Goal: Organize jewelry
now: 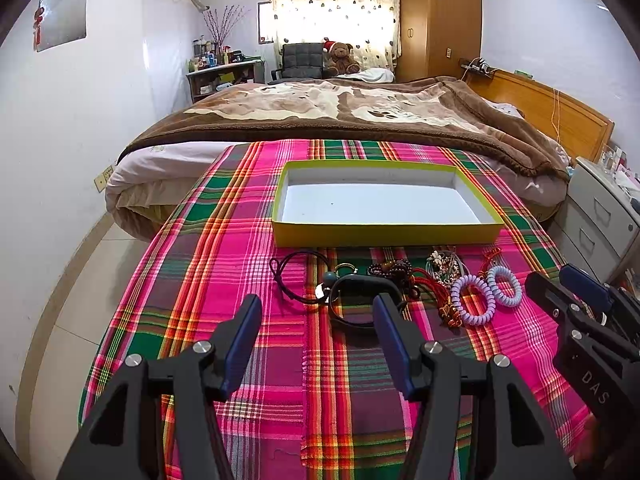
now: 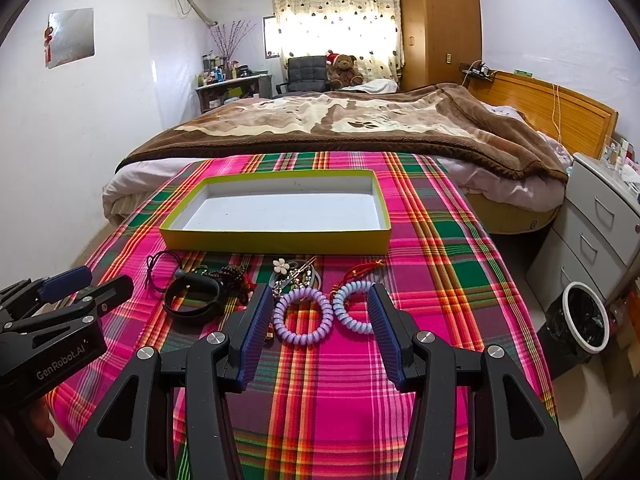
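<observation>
A shallow yellow-green box (image 1: 384, 234) (image 2: 276, 240) with a white inside stands empty on the plaid cloth. In front of it lies a row of jewelry: a black cord (image 1: 288, 276) (image 2: 156, 268), a black wristband (image 1: 360, 304) (image 2: 192, 300), dark beads (image 1: 390, 268) (image 2: 232, 270), red cords (image 1: 432, 284), a flower piece (image 2: 282, 266), a purple coil band (image 1: 474, 300) (image 2: 304, 316) and a pale blue coil band (image 1: 504, 286) (image 2: 356, 306). My left gripper (image 1: 316, 310) is open just before the wristband. My right gripper (image 2: 318, 300) is open around both coil bands.
The plaid cloth (image 1: 248, 240) covers a table in front of a bed with a brown blanket (image 1: 340, 112). A grey drawer unit (image 2: 600, 216) and a waste bin (image 2: 584, 320) stand at the right. The floor drops off at the left.
</observation>
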Demonstrator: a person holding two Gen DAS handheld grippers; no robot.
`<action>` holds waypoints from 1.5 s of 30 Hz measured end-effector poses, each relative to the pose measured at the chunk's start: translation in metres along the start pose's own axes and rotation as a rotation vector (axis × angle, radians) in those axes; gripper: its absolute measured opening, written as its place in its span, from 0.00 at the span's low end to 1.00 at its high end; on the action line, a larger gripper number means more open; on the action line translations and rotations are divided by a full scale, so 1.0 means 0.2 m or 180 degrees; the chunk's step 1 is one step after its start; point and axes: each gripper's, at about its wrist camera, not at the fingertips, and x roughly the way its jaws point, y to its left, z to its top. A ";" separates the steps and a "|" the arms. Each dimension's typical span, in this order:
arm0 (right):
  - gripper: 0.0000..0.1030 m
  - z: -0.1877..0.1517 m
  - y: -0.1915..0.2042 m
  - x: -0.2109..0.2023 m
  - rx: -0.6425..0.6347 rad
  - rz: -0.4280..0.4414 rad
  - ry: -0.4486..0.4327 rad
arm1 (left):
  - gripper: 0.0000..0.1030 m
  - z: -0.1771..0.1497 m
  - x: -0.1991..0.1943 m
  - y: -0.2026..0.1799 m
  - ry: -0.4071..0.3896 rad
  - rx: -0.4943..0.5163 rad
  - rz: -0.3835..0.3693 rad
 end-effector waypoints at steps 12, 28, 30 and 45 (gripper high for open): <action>0.49 0.00 0.01 0.00 -0.0008 -0.0001 0.0003 | 0.58 -0.01 -0.01 0.00 0.0003 -0.0003 0.0003; 0.49 0.00 -0.02 0.04 0.0018 -0.0033 0.0059 | 0.58 -0.01 0.06 0.03 0.0115 -0.0018 -0.0039; 0.49 0.00 -0.04 0.05 0.0024 -0.0031 0.0082 | 0.58 0.00 0.09 0.04 0.0152 -0.0042 -0.0081; 0.49 0.00 -0.39 0.34 0.0429 -0.0138 0.0589 | 0.58 0.01 0.31 0.33 0.0454 -0.0476 -0.0313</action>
